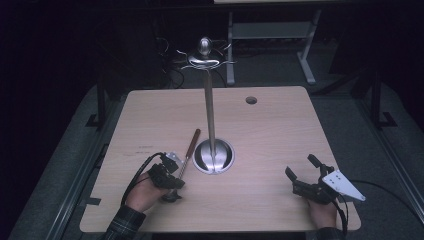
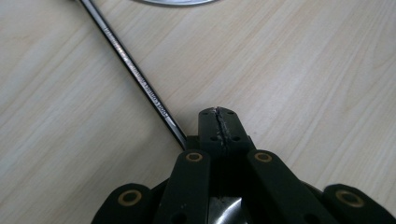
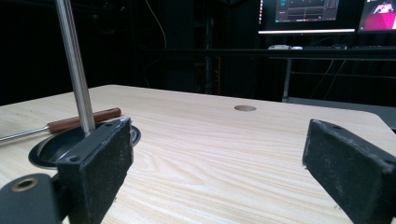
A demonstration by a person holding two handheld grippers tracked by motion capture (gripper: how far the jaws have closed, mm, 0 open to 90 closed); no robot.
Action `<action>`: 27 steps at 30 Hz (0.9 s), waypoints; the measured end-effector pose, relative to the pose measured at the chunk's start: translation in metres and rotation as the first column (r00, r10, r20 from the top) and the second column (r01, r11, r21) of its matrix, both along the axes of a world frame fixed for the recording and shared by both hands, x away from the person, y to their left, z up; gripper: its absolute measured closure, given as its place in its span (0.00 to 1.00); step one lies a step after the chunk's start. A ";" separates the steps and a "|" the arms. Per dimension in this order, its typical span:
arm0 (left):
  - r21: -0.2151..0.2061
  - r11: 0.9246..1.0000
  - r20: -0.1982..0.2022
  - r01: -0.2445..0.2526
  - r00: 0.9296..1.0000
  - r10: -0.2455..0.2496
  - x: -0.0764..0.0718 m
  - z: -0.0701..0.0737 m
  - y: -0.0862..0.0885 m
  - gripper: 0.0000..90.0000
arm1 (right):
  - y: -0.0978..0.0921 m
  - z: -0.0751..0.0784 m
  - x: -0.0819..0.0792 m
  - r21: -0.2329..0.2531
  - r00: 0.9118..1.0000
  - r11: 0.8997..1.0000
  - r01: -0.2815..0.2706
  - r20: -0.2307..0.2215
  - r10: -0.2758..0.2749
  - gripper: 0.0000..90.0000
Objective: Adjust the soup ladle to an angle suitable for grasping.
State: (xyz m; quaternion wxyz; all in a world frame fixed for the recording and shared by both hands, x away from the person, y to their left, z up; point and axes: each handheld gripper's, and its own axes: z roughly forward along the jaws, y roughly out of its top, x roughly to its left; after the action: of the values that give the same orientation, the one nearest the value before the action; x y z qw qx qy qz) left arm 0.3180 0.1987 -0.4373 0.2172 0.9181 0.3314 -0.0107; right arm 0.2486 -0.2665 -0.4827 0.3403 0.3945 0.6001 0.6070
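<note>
High view: left gripper (image 1: pixel 171 187) sits over the bowl end of a long steel ladle with brown wooden handle (image 1: pixel 187 155), lying just left of the round steel stand base (image 1: pixel 214 156). Lift straight, clear of the upright pole (image 1: pixel 210 112).

Left gripper view: jaws fully closed; whether they pinch the ladle shaft (image 2: pixel 135 74) can't be told.

Right gripper view: right gripper (image 3: pixel 215 163) wide open, empty; bare wooden table (image 3: pixel 224 140) ahead.

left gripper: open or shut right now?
Shut. In the left gripper view the left gripper has its jaws pressed together, with the utensil's metal shaft running in beside them; whether it is clamped, cannot tell.
</note>
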 end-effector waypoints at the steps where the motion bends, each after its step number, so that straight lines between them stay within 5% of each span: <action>1: -0.003 1.000 -0.004 -0.006 1.000 0.006 0.000 0.000 0.001 1.00 | 0.000 0.000 0.000 0.000 1.000 1.000 0.000 -0.001 0.000 0.09; 27: 0.049 0.991 0.026 -0.124 0.992 0.123 0.012 0.005 0.045 1.00 | 0.000 0.000 0.000 -0.003 1.000 1.000 0.001 -0.002 -0.001 0.09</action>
State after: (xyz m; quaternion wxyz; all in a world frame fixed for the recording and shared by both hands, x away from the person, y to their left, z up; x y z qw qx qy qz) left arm 0.3305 0.2434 -0.4324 0.1979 0.9011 0.3852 0.0218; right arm 0.2485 -0.2663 -0.4826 0.3403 0.3949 0.6011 0.6057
